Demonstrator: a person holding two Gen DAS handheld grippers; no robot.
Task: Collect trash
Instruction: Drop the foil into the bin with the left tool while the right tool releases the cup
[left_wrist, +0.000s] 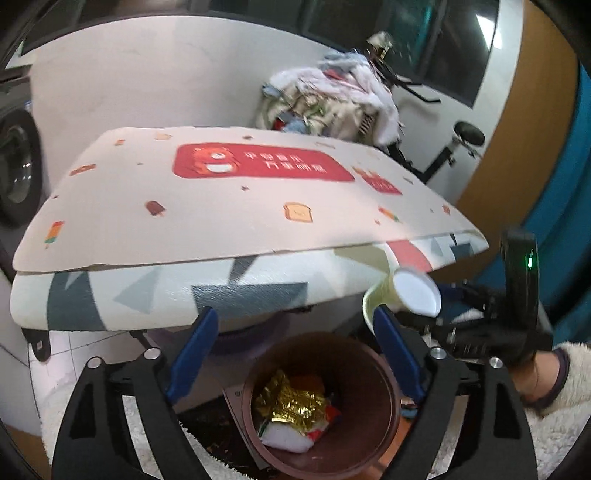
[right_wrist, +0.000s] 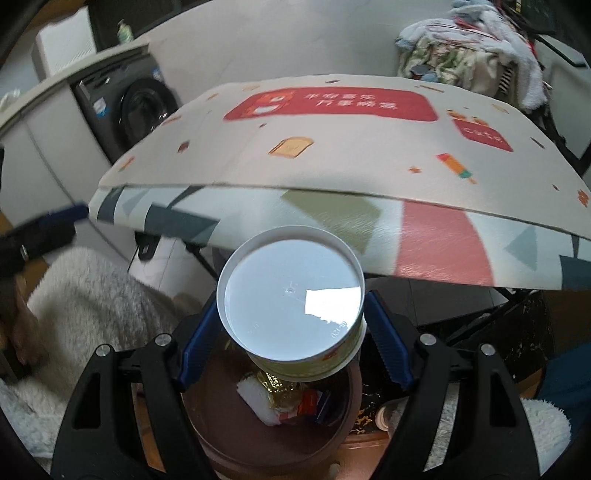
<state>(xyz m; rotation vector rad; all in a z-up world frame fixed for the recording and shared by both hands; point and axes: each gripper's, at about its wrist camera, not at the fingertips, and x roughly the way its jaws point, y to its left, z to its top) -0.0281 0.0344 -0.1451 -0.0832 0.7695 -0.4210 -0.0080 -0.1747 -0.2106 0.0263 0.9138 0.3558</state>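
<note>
A pale green paper cup (right_wrist: 291, 295) with a white base is held upside down over a brown trash bin (right_wrist: 332, 443). My right gripper (right_wrist: 291, 347) is shut on the cup; its blue pads press both sides. In the left wrist view the cup (left_wrist: 402, 295) hangs at the right, above the bin (left_wrist: 384, 406). The bin holds gold foil (left_wrist: 291, 400) and white and red wrappers. My left gripper (left_wrist: 295, 350) is open and empty above the bin, just left of the cup.
A folding table (left_wrist: 147, 295) with a printed cardboard sheet (left_wrist: 221, 206) stands behind the bin. A washing machine (right_wrist: 136, 107) is at the left. A pile of laundry (left_wrist: 332, 99) and an exercise bike (left_wrist: 443, 155) stand behind. White fluffy rug (right_wrist: 92, 280) lies on the floor.
</note>
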